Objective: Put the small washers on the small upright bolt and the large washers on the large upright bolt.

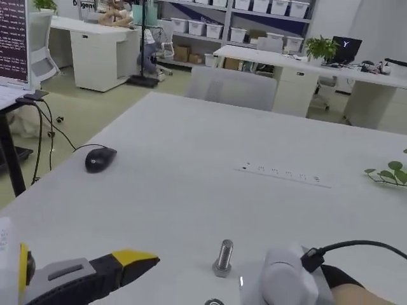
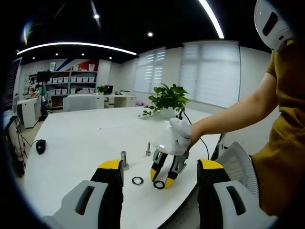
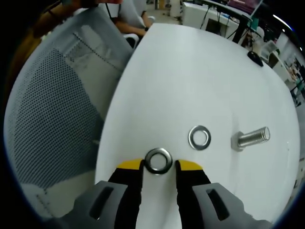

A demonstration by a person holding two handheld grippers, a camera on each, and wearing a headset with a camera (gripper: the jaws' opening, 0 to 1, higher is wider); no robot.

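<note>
A washer (image 3: 158, 161) lies flat on the white table (image 3: 200, 76) near its edge, and my right gripper (image 3: 159, 165) is shut on it, one yellow tip against each side. In the left gripper view the same washer (image 2: 158, 184) sits under the right gripper (image 2: 167, 169). A second washer (image 3: 199, 137) (image 2: 137, 181) lies loose beside it. The large bolt (image 1: 223, 257) (image 2: 125, 160) stands upright close by, and the small bolt (image 2: 148, 149) stands just behind. My left gripper (image 2: 160, 166) is open and holds nothing, hovering off the table's edge; its yellow tip (image 1: 133, 257) is left of the large bolt.
A black mouse (image 1: 100, 159) and its cable lie at the table's left. A white power strip (image 1: 283, 173) runs across the middle, with a potted plant (image 2: 167, 98) at the far side. A grey mesh chair (image 3: 52, 109) stands against the near edge.
</note>
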